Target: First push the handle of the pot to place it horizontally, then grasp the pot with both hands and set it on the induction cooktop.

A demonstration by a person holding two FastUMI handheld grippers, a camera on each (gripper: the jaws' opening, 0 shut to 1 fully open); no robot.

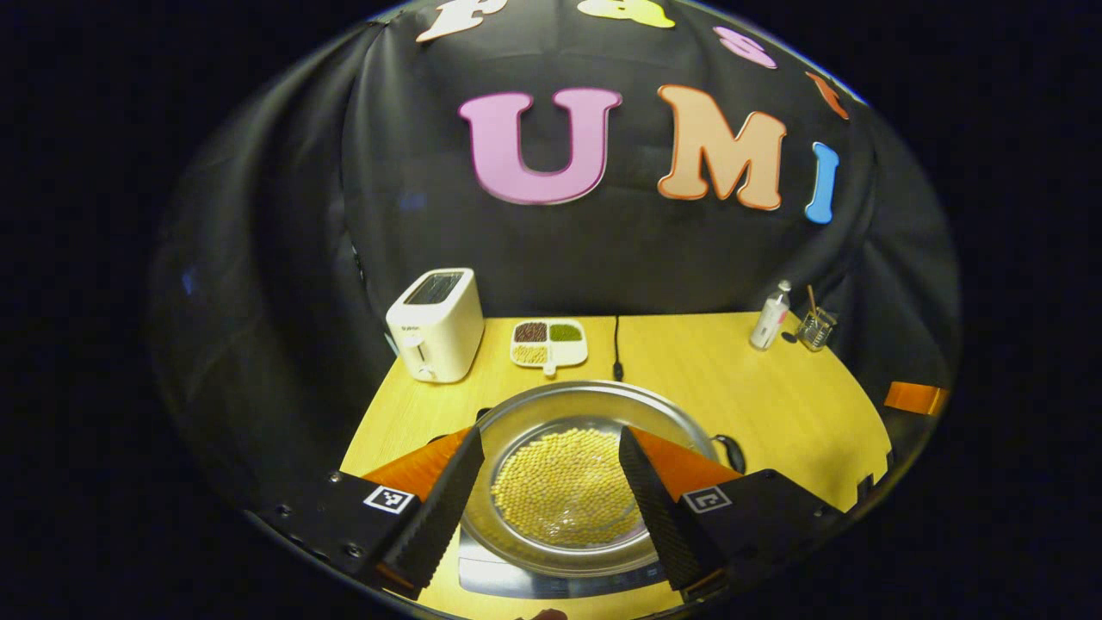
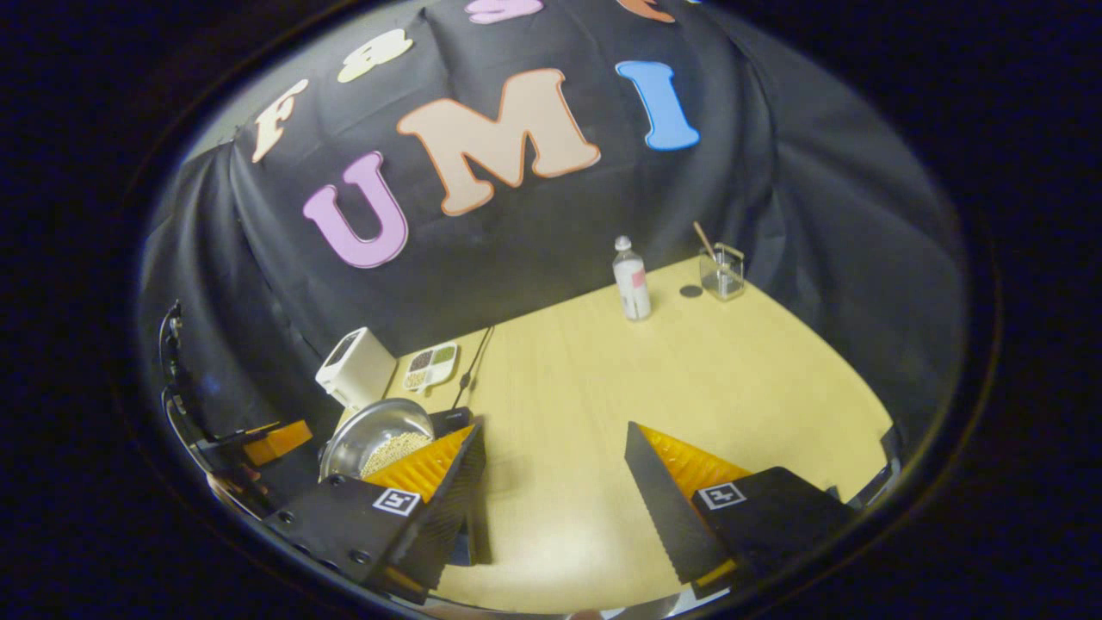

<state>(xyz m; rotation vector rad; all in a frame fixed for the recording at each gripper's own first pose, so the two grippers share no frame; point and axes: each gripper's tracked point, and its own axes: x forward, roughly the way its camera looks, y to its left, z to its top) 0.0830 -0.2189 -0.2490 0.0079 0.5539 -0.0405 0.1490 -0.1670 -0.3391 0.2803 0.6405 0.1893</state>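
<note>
While the pot (image 1: 594, 482) sits on the induction cooktop (image 1: 551, 581), near the front edge of the wooden table (image 1: 775, 405), you can see that it is a shallow metal one with a wide rim and a layer of pale yellow beans (image 1: 564, 486) inside. Its dark handle (image 1: 732, 449) points out at the right side of the rim in the left gripper view. Your left gripper (image 1: 551, 491) hangs over the pot with its fingers spread wide; the beans show in the gap between them and they grasp nothing. Your right gripper (image 2: 555, 491) is spread in the same way over bare table, well apart from the pot, which lies at the left in the right gripper view (image 2: 379, 439).

Behind the pot, a black cable (image 1: 616, 349) runs toward the wall. Beside it lies a white divided dish (image 1: 548, 343) with different grains, and further left stands a white toaster (image 1: 435, 325). At the far right corner you have a small bottle (image 1: 770, 316), a dark round cap (image 2: 690, 291) and a clear glass (image 1: 815, 327) with a stick in it.
</note>
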